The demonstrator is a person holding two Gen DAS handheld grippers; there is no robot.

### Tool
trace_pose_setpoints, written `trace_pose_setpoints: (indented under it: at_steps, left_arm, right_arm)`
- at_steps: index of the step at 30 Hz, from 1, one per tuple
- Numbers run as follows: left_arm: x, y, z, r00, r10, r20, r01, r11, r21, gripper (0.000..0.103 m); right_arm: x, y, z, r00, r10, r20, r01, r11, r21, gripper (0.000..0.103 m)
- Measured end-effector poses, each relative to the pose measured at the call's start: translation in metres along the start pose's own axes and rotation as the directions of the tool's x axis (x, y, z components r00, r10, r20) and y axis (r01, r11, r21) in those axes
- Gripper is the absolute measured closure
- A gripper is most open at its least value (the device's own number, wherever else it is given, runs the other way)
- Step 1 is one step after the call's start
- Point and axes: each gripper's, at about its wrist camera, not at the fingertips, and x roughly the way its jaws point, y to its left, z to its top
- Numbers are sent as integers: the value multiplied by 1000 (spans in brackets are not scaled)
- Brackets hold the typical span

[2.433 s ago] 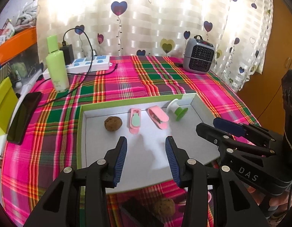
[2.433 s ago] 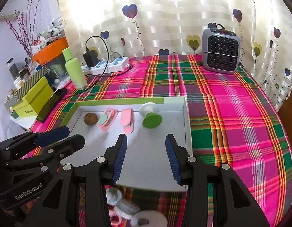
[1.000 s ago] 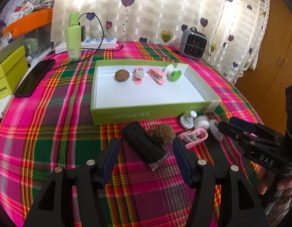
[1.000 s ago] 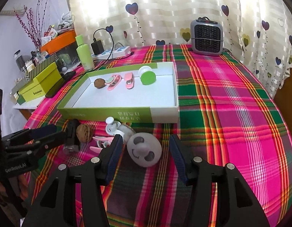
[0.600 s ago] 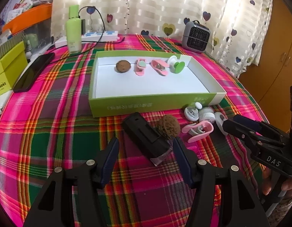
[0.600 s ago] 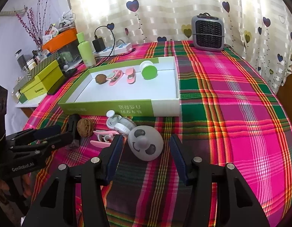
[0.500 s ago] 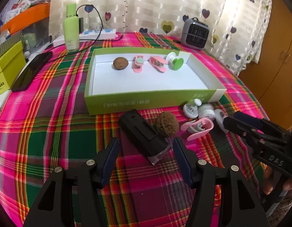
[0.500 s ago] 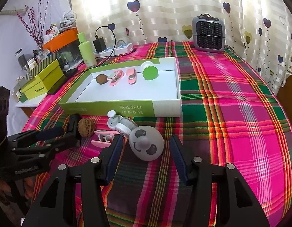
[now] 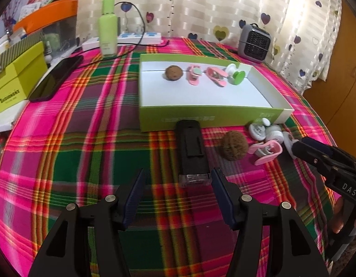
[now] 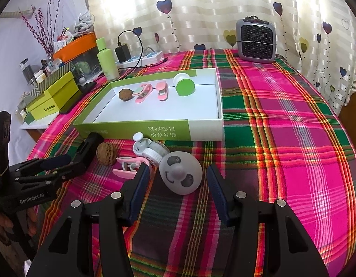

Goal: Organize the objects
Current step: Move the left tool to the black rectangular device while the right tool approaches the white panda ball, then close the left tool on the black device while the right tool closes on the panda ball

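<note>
Jaws of the left gripper stand apart, its right pad just beside the near end of the black clip; nothing is gripped. Right gripper also gapes, the panda disc lying between its tips, untouched. Tray sits beyond both.

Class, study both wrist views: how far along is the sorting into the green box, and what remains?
Done: a walnut, two pink clips and a green-topped spool line the box. In hand: nothing yet; the open left tool frames the black clip, the open right tool the panda disc. Left: those, the second walnut, another pink clip and white pieces.
</note>
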Motion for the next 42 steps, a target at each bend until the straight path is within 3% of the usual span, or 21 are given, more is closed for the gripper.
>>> trace_pose_setpoints:
  at_steps: [34, 42]
  left_arm:
    - [21, 0, 24, 1000, 7, 16, -8, 999, 45, 45]
    - [20, -3, 23, 999, 28, 18, -29, 998, 54, 56]
  right_arm:
    - [26, 3, 7, 991, -83, -101, 70, 990, -125, 51]
    - [28, 4, 9, 991, -88, -102, 74, 988, -135, 51]
